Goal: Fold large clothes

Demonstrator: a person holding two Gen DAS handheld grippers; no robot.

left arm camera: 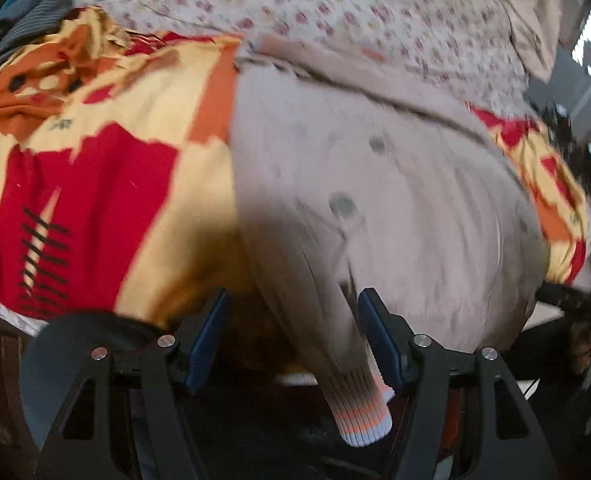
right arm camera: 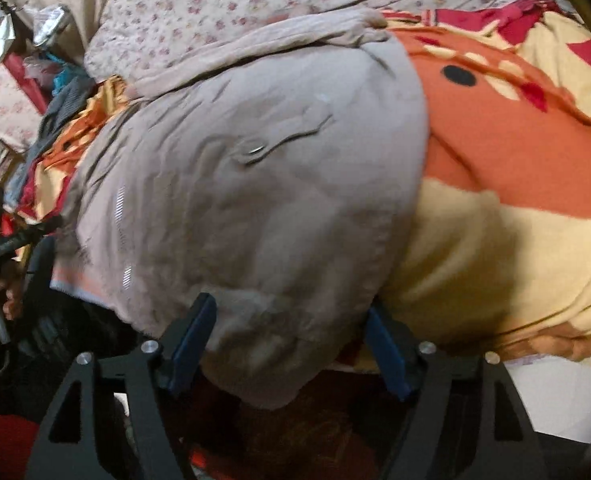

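Note:
A large beige-grey jacket [left arm camera: 395, 184] with snap buttons lies spread on a bed, over a red, orange and cream blanket [left arm camera: 107, 168]. A sleeve with a striped orange and white knit cuff [left arm camera: 361, 412] hangs over the bed's near edge, between the fingers of my left gripper [left arm camera: 291, 336], which is open. In the right wrist view the jacket [right arm camera: 255, 184] hangs over the near edge. My right gripper [right arm camera: 291, 340] is open with the jacket's lower edge lying between its blue pads [right arm camera: 191, 344].
A floral bedsheet [left arm camera: 335, 12] covers the far part of the bed. A dark striped garment [left arm camera: 27, 16] lies at the far left. Clutter and clothes [right arm camera: 55, 92] sit left of the bed. The blanket [right arm camera: 515, 168] spreads to the right.

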